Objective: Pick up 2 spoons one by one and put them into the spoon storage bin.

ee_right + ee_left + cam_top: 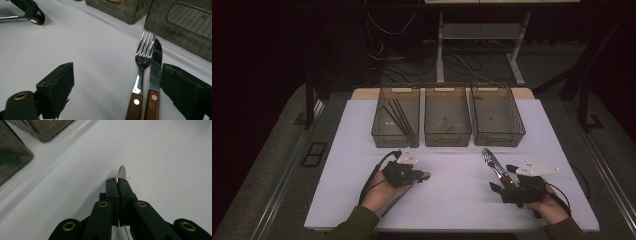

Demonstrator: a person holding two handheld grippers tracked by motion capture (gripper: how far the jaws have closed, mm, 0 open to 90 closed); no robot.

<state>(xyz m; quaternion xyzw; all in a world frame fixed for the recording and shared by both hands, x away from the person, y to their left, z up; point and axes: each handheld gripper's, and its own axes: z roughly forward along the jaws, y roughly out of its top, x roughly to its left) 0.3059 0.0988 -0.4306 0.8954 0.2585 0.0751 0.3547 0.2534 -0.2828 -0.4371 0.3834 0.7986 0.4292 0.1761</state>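
My left gripper [418,176] [117,181] is shut on a metal spoon [426,175] and holds it on edge low over the white table [452,200]. The spoon's bowl [122,172] pokes out past the jaw tips. The right gripper view has that spoon [37,17] at its top left. My right gripper [503,176] [117,72] is open near the table's front right. A wooden-handled fork [143,58] and knife [156,65] lie side by side on the table between its jaws, closer to the right jaw, with their tips [488,156] toward the bins.
Three translucent bins stand in a row at the back. The left bin [382,131] holds black chopsticks [398,117], the middle bin [447,139] a small brown object, and the right bin [497,137] looks bare inside. Cables trail off the table's near edge.
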